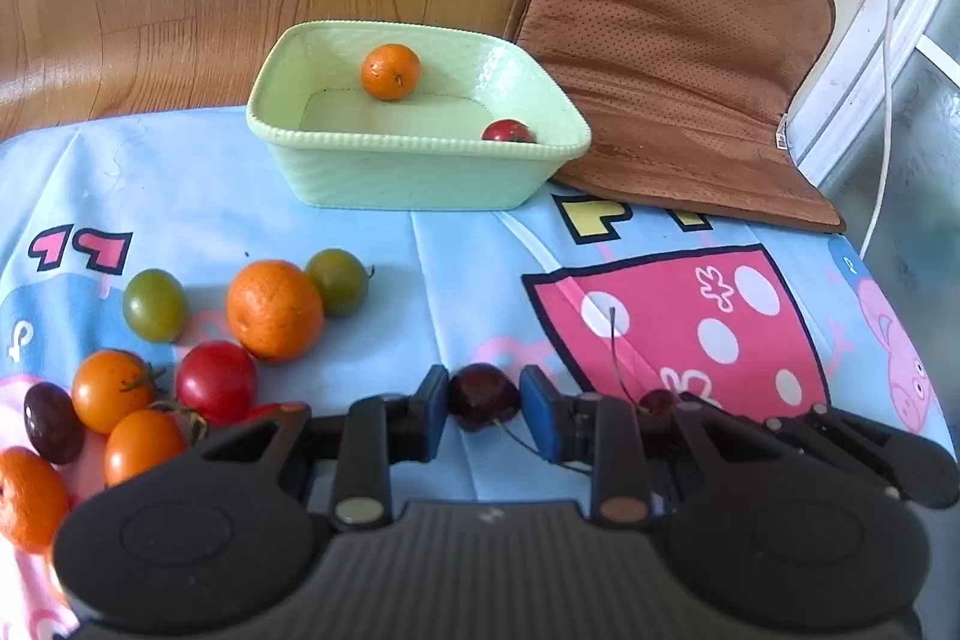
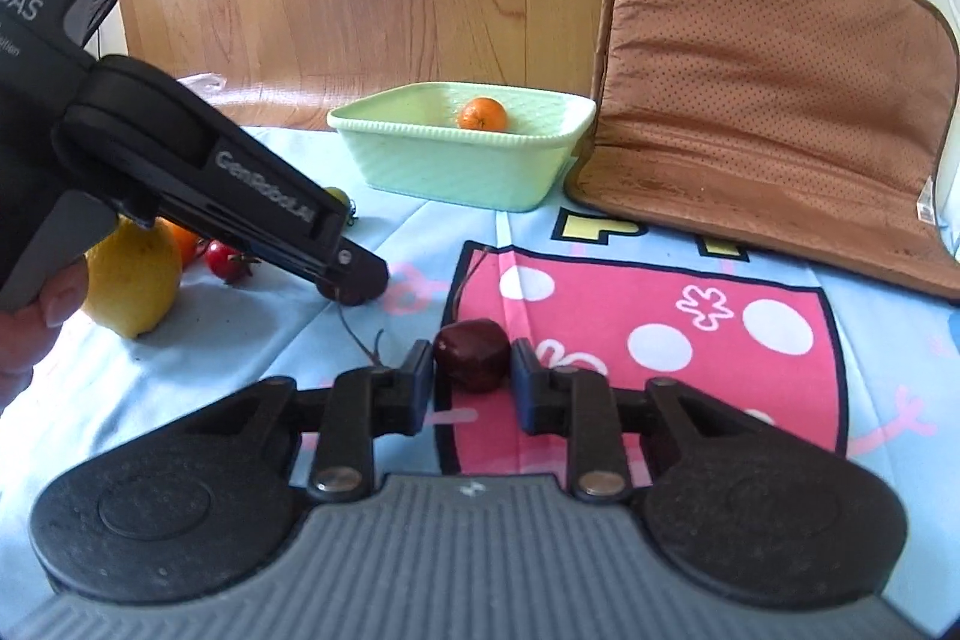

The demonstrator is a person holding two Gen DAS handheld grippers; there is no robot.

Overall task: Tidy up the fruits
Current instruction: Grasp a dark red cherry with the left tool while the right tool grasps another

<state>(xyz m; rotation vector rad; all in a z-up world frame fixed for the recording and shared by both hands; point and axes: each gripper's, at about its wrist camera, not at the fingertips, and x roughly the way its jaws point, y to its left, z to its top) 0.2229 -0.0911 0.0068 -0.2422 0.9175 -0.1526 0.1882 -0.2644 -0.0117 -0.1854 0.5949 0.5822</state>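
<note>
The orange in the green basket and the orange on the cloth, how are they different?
The orange in the basket sits inside the green basket; the orange on the cloth lies outside on the blue cloth. The first stands apart from a red tomato; the second touches a green tomato. The second looks bigger, though it is nearer the camera. Both are round and orange.

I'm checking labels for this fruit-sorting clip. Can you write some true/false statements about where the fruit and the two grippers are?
1. The pale green rectangular plastic basket holds an orange mandarin. True.
2. The basket holds a yellow lemon. False: the yellow lemon lies on the blue cartoon-print cloth.
3. A dark red cherry sits between the left gripper fingers. True.
4. The right gripper is above the basket. False: it is low over the cloth, around another dark cherry.
</note>
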